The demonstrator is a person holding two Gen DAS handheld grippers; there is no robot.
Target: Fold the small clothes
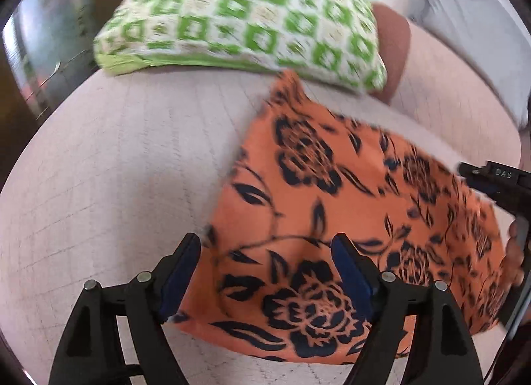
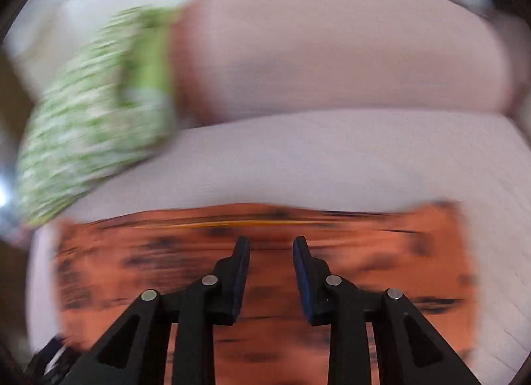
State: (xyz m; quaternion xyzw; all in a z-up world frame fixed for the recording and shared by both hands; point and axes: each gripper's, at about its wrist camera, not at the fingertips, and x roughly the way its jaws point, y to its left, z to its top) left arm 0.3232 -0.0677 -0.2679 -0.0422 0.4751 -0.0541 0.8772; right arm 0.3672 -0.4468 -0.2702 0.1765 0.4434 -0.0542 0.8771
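Left tongs spread wide over the orange floral cloth – nothing pinched. Right tongs also parted above it – green patterned cushion lies beyond

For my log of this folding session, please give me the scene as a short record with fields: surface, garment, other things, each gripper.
surface: pale quilted sofa seat
garment: orange cloth with dark flower print, lying on the seat
other things: green and white patterned cushion behind the cloth
left gripper: open, over the near edge of the cloth
right gripper: open, over the cloth; this view is blurred
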